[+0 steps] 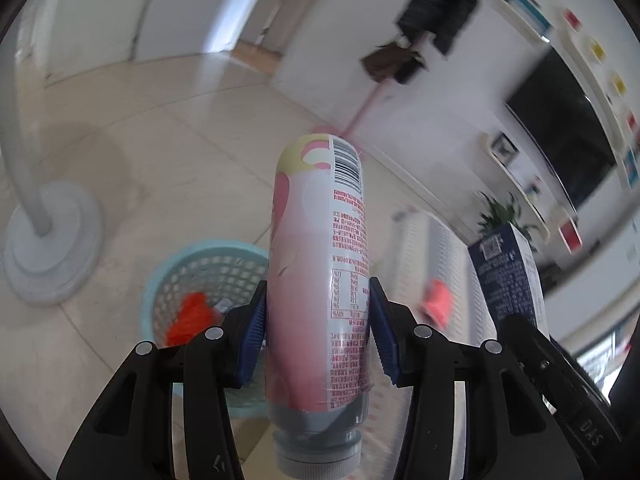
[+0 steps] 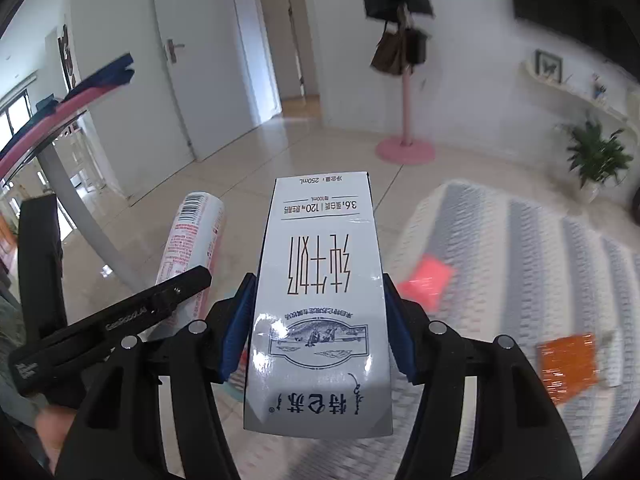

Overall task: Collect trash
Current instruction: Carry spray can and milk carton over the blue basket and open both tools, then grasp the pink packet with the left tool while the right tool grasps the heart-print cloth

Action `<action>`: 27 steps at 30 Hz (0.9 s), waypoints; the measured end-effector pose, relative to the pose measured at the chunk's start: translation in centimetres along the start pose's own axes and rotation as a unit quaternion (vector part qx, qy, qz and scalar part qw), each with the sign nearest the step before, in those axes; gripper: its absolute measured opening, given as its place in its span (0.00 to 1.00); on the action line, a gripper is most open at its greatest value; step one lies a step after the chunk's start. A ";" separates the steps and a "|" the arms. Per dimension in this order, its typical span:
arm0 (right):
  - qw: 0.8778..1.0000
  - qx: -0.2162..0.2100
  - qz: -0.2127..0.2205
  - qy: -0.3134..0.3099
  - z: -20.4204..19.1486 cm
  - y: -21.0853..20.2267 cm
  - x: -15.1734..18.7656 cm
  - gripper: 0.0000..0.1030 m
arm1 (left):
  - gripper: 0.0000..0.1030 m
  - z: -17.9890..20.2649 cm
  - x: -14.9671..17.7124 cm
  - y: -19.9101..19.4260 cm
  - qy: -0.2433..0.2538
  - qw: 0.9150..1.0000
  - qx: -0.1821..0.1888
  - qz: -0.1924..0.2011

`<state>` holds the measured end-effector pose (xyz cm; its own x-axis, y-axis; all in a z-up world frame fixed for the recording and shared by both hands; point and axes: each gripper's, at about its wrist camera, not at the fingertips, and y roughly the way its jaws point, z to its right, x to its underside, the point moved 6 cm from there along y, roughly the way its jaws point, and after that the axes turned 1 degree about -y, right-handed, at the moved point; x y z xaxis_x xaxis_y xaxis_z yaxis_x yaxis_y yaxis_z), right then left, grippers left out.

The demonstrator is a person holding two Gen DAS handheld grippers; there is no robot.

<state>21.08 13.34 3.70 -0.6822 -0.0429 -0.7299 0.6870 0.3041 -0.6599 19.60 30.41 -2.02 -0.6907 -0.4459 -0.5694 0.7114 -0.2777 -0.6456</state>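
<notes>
My left gripper [image 1: 318, 320] is shut on a pink bottle [image 1: 318, 264], held cap toward the camera, above the floor. Below and behind it stands a light blue mesh basket [image 1: 192, 272] with orange trash [image 1: 188, 316] inside. My right gripper [image 2: 316, 324] is shut on a white milk carton [image 2: 320, 300]. The carton also shows at the right of the left wrist view [image 1: 508, 276]. The bottle shows left of the carton in the right wrist view [image 2: 192, 236]. A red wrapper [image 2: 426, 280] and an orange wrapper [image 2: 568, 364] lie on the striped rug [image 2: 520, 248].
A white lamp stand base [image 1: 48, 248] sits left of the basket. A pink coat rack [image 2: 405, 136] with bags stands on the tiled floor. A potted plant [image 2: 596, 160] stands by the far wall. A white door [image 2: 184, 60] is at the back left.
</notes>
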 end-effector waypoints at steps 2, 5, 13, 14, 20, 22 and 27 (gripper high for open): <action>1.000 -0.002 -0.012 0.002 -1.2 2.1 0.1 0.55 | 0.45 -1.8 -0.2 1.1 -0.026 1.000 0.007 -0.013; 0.999 -0.007 -0.036 0.007 -1.9 4.6 0.5 0.55 | 0.45 -3.4 -0.2 2.7 -0.035 0.999 0.006 -0.023; 0.996 0.033 -0.081 0.017 -2.3 10.1 1.8 0.55 | 0.45 -5.0 0.7 6.3 -0.032 0.998 -0.025 -0.052; 0.996 0.033 -0.083 0.015 -2.3 10.4 2.0 0.55 | 0.45 -4.9 0.7 6.6 -0.029 0.998 -0.027 -0.054; 0.995 0.018 -0.101 0.003 -2.6 11.8 2.2 0.63 | 0.58 -5.0 1.0 7.8 -0.010 0.997 -0.051 -0.059; 0.995 0.008 -0.095 0.005 -2.4 11.3 2.2 0.65 | 0.63 -5.2 0.8 7.7 -0.015 0.997 -0.051 -0.059; 0.997 0.001 -0.075 0.017 -1.3 9.3 1.8 0.65 | 0.63 -4.7 0.2 6.8 -0.007 0.998 -0.043 -0.046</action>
<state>25.87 17.29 -3.52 -0.7858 -0.0552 -0.6160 0.5766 0.2949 -0.7619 23.71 32.45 -8.97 -0.7497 -0.4349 -0.4989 0.6313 -0.2437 -0.7362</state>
